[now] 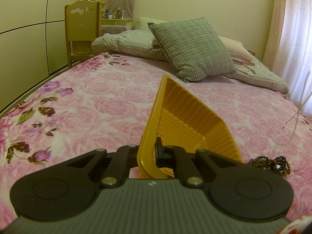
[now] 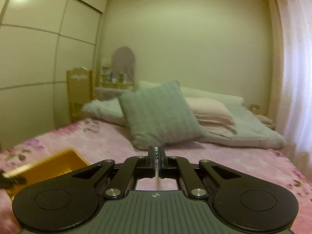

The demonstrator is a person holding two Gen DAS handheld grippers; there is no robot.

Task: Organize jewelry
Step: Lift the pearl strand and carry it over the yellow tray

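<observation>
We count one yellow tray (image 1: 187,117), one silver bead chain (image 2: 156,154), one dark beaded bracelet (image 1: 270,163), one grey cushion (image 1: 193,48), one wooden chair (image 1: 81,31).

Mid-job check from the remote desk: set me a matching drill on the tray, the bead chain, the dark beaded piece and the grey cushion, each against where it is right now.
Things:
1. gold tray
2. silver bead chain
3. dark beaded piece
4. grey checked cushion

Places:
A. lying on the pink bedspread, right of the tray
B. rim pinched in the left gripper, tilted up
C. leaning on the folded bedding at the head of the bed
D. clamped in the right gripper, hanging below

Pairs: 1-B, 2-D, 3-A, 4-C
</observation>
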